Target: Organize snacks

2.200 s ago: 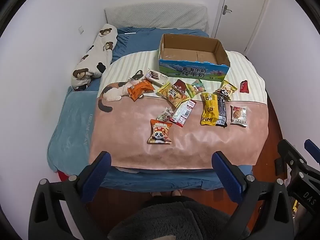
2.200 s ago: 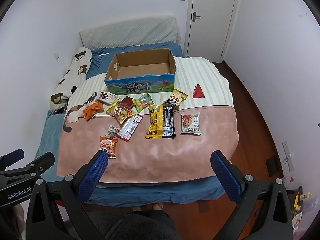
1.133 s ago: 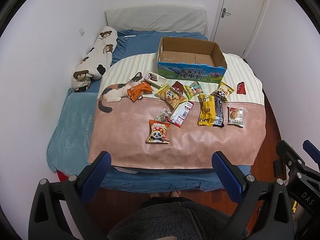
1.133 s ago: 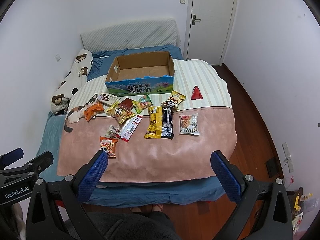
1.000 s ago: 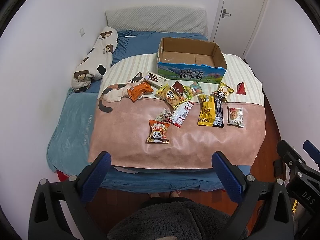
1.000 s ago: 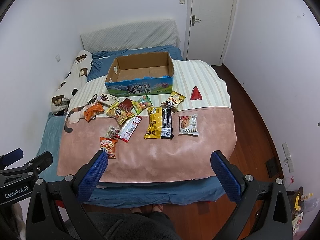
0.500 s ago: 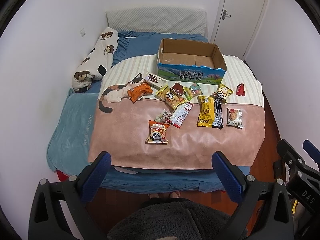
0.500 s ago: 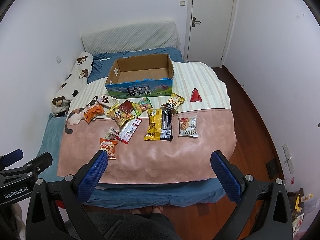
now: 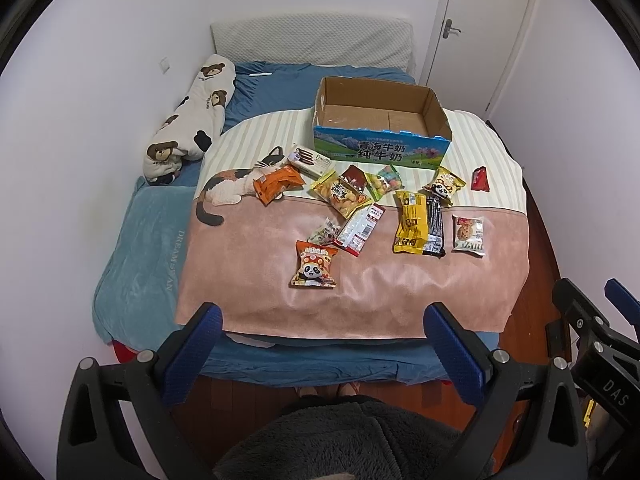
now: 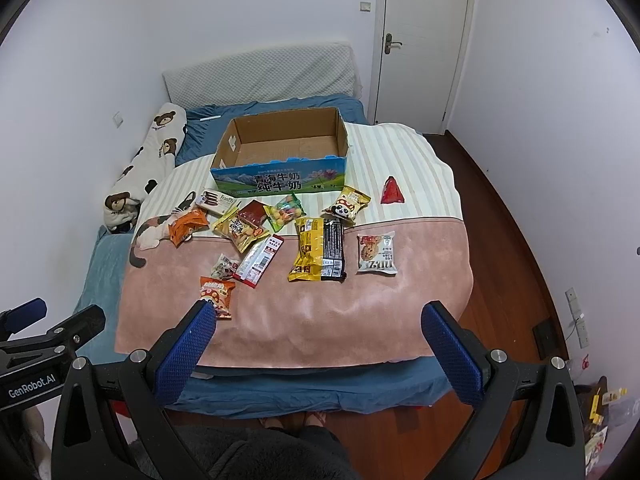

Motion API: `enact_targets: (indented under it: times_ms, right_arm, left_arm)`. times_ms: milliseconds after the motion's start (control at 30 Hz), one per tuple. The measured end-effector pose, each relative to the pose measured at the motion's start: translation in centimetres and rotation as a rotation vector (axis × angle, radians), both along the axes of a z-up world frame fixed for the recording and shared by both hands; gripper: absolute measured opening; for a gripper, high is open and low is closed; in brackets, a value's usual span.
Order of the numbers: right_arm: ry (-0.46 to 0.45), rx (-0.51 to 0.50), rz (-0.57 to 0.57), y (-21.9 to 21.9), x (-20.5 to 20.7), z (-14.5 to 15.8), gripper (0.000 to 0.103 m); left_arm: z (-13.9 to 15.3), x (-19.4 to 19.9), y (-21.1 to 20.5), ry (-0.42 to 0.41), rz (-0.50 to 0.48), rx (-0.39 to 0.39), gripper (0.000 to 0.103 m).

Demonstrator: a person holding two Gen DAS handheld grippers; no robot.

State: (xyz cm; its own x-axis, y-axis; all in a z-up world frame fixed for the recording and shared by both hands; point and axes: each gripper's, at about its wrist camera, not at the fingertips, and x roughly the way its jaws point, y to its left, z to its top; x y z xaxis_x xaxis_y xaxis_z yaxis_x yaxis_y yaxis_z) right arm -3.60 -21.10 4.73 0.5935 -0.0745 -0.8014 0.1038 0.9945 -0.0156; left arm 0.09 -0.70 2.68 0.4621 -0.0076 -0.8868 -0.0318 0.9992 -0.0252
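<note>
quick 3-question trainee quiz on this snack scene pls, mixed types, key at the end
1. True or false: the cardboard box already holds snacks.
2. Which packet lies nearest the bed's foot edge? A) red triangular packet B) orange panda packet C) cookie packet
3. Fill in: the left gripper and right gripper are both ____ and hold nothing.

Key: 1 false; 2 B; 3 open

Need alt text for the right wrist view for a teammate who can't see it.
Snack packets lie scattered on a pink and striped blanket on a bed, in front of an empty cardboard box. The open right gripper hovers at the bed's near edge, holding nothing.
</note>
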Motion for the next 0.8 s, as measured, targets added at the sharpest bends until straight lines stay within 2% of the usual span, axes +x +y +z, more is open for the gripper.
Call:
enact_targets:
  times_ms: [800]
  right_arm:
    - [0.0, 0.01, 0.004, -0.25, 0.76, -0.13, 0.103]
  left_arm:
    - [0.56, -0.54, -0.62, -0.004, 0.0, -0.001, 0.103]
